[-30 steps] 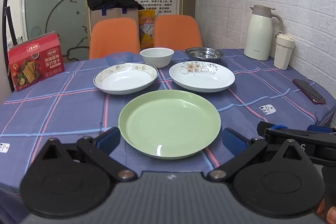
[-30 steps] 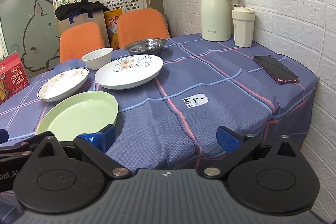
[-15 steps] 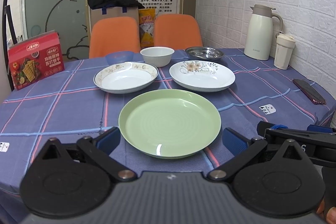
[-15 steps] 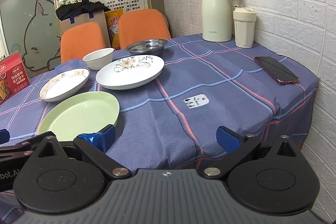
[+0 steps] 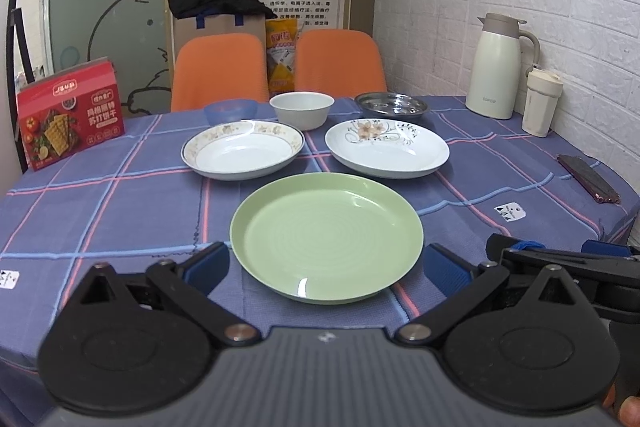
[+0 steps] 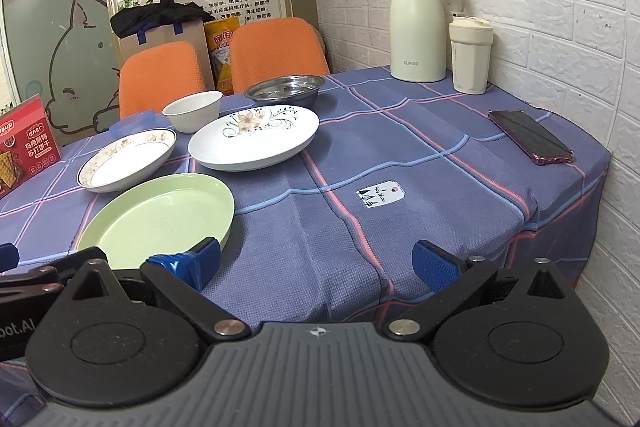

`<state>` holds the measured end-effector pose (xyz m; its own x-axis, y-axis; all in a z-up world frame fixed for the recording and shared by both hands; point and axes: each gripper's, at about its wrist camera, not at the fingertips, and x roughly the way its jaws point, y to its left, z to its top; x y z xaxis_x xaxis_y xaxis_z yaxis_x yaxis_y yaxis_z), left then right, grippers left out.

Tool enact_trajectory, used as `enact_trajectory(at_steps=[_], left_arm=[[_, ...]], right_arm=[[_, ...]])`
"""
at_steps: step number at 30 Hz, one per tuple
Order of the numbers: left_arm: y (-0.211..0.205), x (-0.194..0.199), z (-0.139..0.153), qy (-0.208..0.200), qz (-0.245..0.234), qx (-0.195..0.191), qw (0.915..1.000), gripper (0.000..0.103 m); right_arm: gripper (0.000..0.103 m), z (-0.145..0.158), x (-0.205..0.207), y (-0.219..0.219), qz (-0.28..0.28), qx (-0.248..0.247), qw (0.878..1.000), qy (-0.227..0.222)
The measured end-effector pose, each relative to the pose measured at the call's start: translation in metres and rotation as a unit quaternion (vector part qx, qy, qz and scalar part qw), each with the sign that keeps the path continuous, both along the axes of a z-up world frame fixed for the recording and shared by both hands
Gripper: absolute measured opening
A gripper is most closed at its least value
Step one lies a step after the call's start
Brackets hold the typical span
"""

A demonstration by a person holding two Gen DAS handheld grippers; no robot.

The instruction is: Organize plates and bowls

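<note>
A green plate (image 5: 326, 243) lies at the near edge of the blue checked tablecloth (image 5: 120, 203), directly ahead of our left gripper (image 5: 326, 269), jaws spread wide and empty. Behind it sit a gold-rimmed plate (image 5: 243, 154) and a flowered plate (image 5: 387, 147), then a white bowl (image 5: 302, 109), a blue bowl (image 5: 229, 110) and a steel dish (image 5: 391, 104). Our right gripper (image 6: 316, 261), also wide open and empty, hovers over bare cloth beside the green plate.

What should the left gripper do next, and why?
Probably ease the left gripper forward and down toward the green plate. Its jaws are open and empty, the plate's near rim sits between them, and nothing is stacked yet.
</note>
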<state>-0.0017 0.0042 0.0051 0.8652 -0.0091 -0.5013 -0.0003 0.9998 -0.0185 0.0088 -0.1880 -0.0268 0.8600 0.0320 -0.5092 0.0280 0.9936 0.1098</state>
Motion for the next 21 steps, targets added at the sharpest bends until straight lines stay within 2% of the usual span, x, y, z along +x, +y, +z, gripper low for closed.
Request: enact_trajectory(at_steps=[21], left_arm=[[0.0019, 0.0034, 0.0009, -0.003, -0.010, -0.011, 0.9999, 0.103]], right_arm=[[0.090, -0.0039, 0.0056, 0.0026, 0.006, -0.005, 1.000, 0.006]])
